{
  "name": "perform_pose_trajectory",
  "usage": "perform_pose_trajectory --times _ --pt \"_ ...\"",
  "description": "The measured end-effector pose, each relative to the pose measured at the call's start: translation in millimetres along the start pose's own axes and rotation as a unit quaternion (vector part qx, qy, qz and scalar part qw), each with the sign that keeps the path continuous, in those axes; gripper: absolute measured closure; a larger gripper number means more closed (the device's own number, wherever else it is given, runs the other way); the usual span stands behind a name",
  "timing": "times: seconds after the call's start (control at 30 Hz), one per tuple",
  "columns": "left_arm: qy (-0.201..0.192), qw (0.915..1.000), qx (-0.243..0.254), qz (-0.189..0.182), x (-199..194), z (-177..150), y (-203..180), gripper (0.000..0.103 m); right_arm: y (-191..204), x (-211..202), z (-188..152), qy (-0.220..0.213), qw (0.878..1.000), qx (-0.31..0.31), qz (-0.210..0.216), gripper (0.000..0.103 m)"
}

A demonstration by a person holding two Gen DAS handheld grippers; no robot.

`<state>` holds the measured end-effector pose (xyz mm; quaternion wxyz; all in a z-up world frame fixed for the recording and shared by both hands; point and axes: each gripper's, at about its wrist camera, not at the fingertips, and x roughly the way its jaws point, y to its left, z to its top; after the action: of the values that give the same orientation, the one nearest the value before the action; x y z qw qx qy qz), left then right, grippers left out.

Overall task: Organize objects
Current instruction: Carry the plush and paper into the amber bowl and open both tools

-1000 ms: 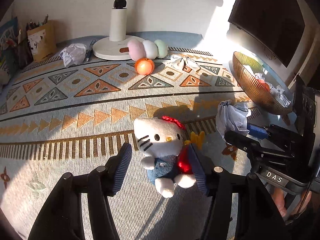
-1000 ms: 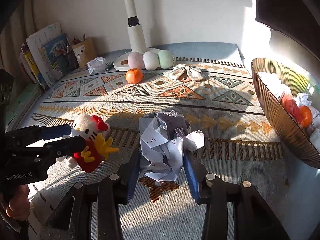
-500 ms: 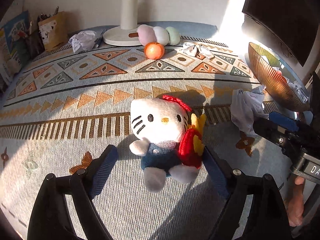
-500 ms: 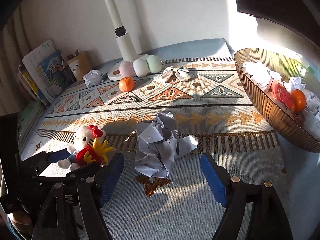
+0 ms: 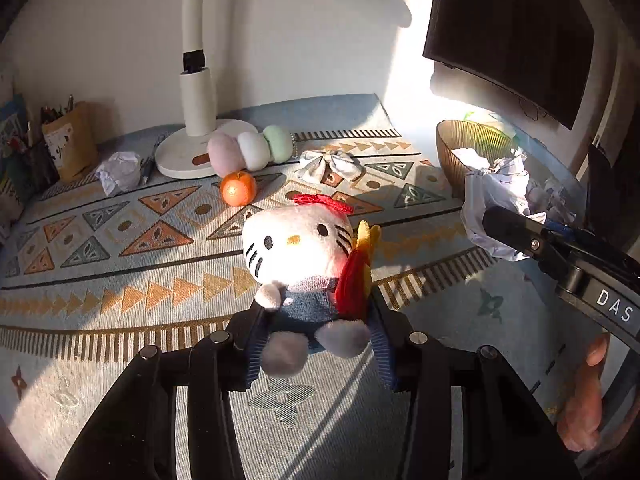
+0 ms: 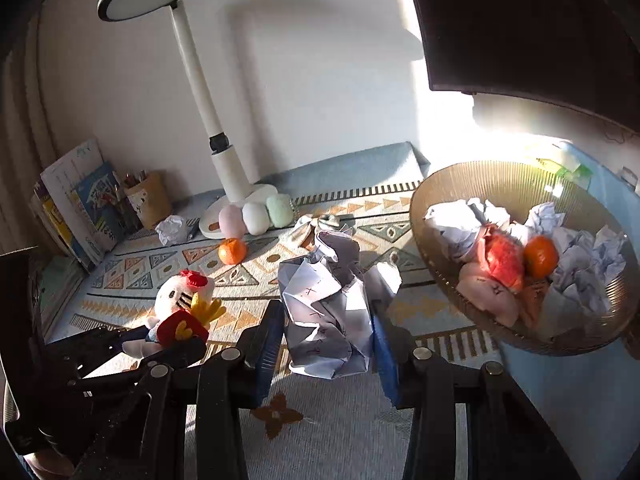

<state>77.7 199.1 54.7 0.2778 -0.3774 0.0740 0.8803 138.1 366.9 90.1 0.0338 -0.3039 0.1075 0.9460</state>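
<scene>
Closing left gripper (image 5: 312, 344): pads clamp the plush cat (image 5: 300, 256), lifted off the tabletop (image 5: 120, 280).
Closing right gripper (image 6: 324, 344): pads squeeze the crumpled paper (image 6: 328, 304).
Basket (image 6: 500, 184): at 2 o'clock from the paper, holding paper balls and an orange.

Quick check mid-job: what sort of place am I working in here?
Probably a home desk or study corner: a white desk lamp, upright books against the wall, a brown pencil holder, all on a patterned cloth.

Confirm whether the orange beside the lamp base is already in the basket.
No: that orange sits on the patterned mat, apart from the basket.
</scene>
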Motion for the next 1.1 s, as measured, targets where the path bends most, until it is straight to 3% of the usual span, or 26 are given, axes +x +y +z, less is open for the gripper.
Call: perform_pose_trajectory --times 0.13,0.23,0.33,0.43,0.5,0.53,0.57,0.6,0.83,1.0,1.1 --pt "-0.04 0.9964 0.04 -0.064 -0.4 55.1 -55.3 0.061 -58.4 -34.5 45.5 -0.064 0.995 0.042 -0.069 0.061" --pt "-0.056 0.991 0.06 -0.106 17.1 83.5 -96.3 0.061 -105.8 -32.0 70.4 -0.063 0.986 0.08 -0.129 0.061" --pt "-0.043 0.9861 0.081 -0.138 44.4 95.3 -128.3 0.061 -145.1 -12.9 84.9 -0.038 0.981 0.117 -0.148 0.06" --pt "-0.045 0.9831 0.099 -0.147 65.8 98.6 -149.5 0.061 -171.0 0.8 93.2 -0.03 0.978 0.155 -0.135 0.06" --pt "-0.063 0.981 0.103 -0.152 74.2 99.4 -158.4 0.054 -176.8 6.5 98.5 -0.034 0.978 0.15 -0.141 0.056" --pt "-0.067 0.9807 0.101 -0.154 78.4 99.4 -159.1 0.044 -177.8 10.7 100.3 -0.029 0.978 0.144 -0.145 0.039" --pt "-0.066 0.9808 0.099 -0.155 82.5 99.7 -160.3 0.035 -178.3 13.5 100.9 -0.027 0.979 0.141 -0.146 0.031" --pt "-0.066 0.9813 0.097 -0.153 85.7 99.5 -159.7 0.019 -178.6 13.0 99.5 -0.031 0.98 0.139 -0.14 0.029" --pt "-0.078 0.981 0.087 -0.155 62.9 87.2 -130.8 0.018 -164.2 -13.3 71.8 -0.045 0.983 0.134 -0.114 0.029" --pt "-0.1 0.9844 0.053 -0.135 26.7 76.8 -86.5 0.018 -111.1 -33.8 65.3 -0.059 0.991 0.095 -0.078 0.029" --pt "-0.113 0.9881 0.026 -0.101 -1.0 73.0 -54.9 0.018 -69.3 -39.9 67.2 -0.061 0.995 0.07 -0.044 0.029"
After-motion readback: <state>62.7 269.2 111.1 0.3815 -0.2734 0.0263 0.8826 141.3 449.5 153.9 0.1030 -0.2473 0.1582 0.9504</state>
